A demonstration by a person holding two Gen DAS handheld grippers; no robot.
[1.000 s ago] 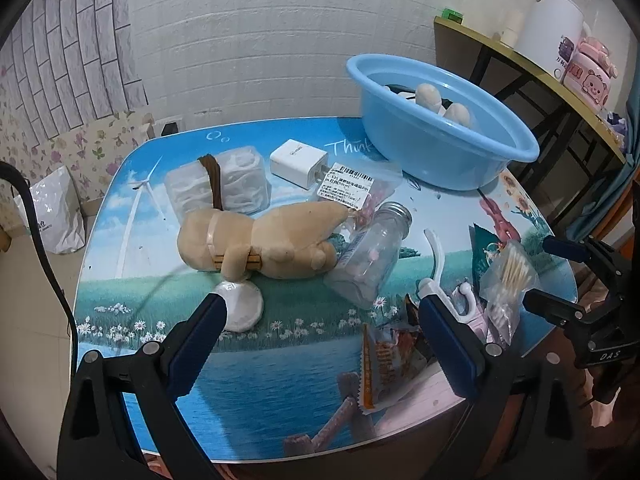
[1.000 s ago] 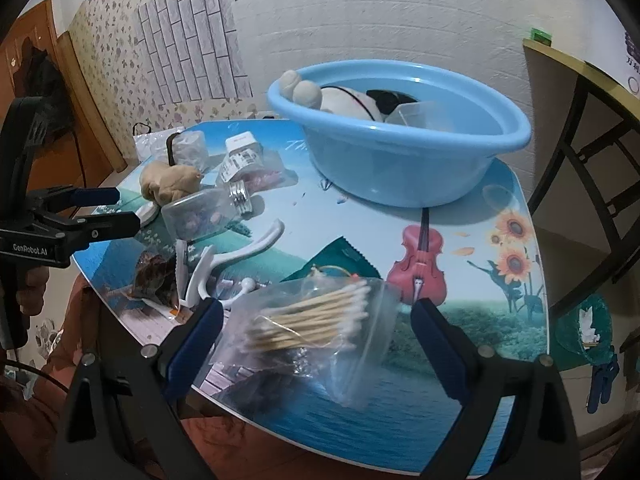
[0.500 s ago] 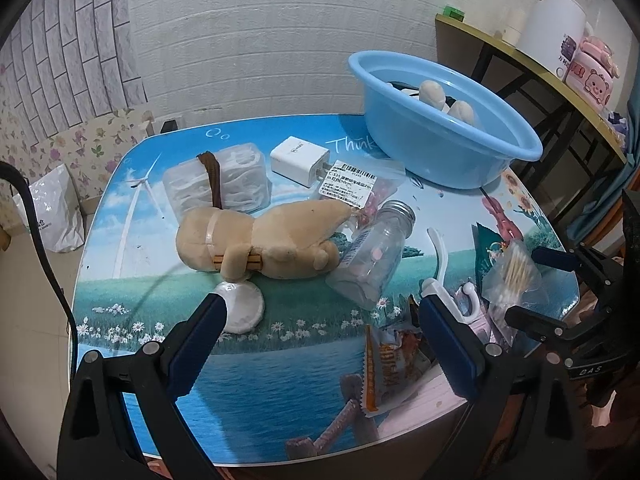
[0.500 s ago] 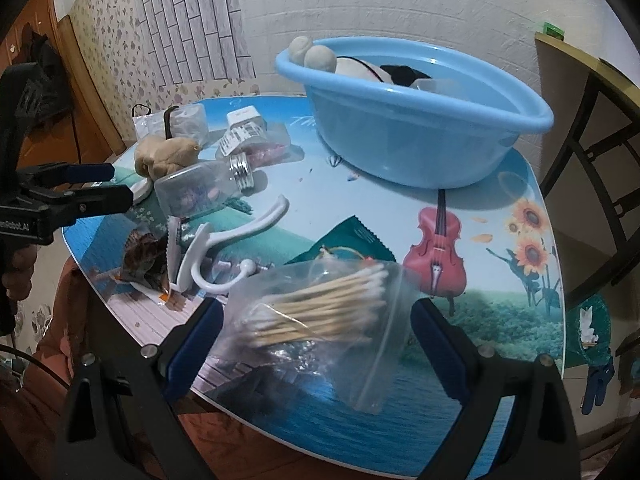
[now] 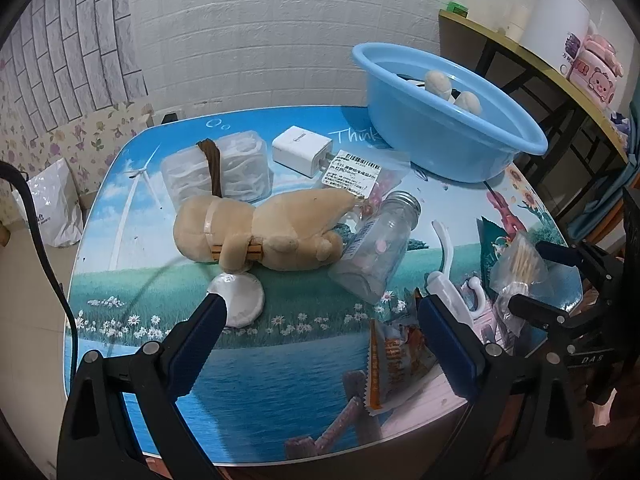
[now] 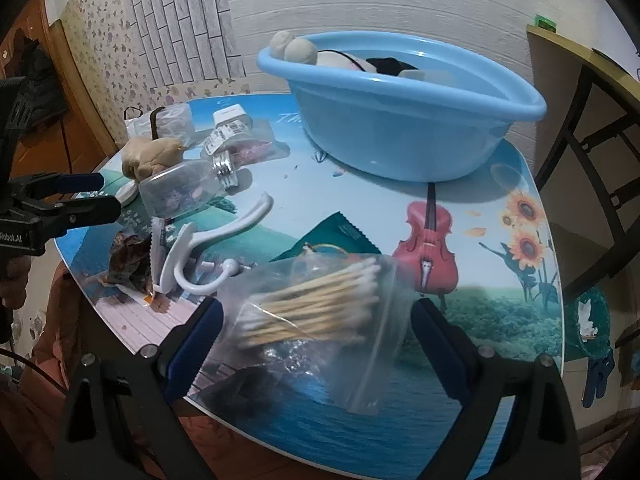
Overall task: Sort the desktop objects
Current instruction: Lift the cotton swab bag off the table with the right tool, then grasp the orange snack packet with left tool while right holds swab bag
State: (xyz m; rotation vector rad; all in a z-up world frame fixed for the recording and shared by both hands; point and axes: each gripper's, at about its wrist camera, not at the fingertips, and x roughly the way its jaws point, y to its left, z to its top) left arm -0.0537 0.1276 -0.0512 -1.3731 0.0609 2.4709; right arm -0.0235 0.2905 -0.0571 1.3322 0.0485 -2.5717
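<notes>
From my left wrist camera, my left tongs gaped wide and empty over the table's near edge; the bag of cotton swabs lay far right, partly behind my right tongs.

From my right wrist camera, my right tongs stood spread either side of that bag, not pinching. It looked light, crinkly and slippery, so I'd have pinched the stiff swab bundle. The bag's near end blurred, and the blue basin's contents were half hidden.

One blue basin, one plush toy, one bottle, one charger, two hooks
</notes>
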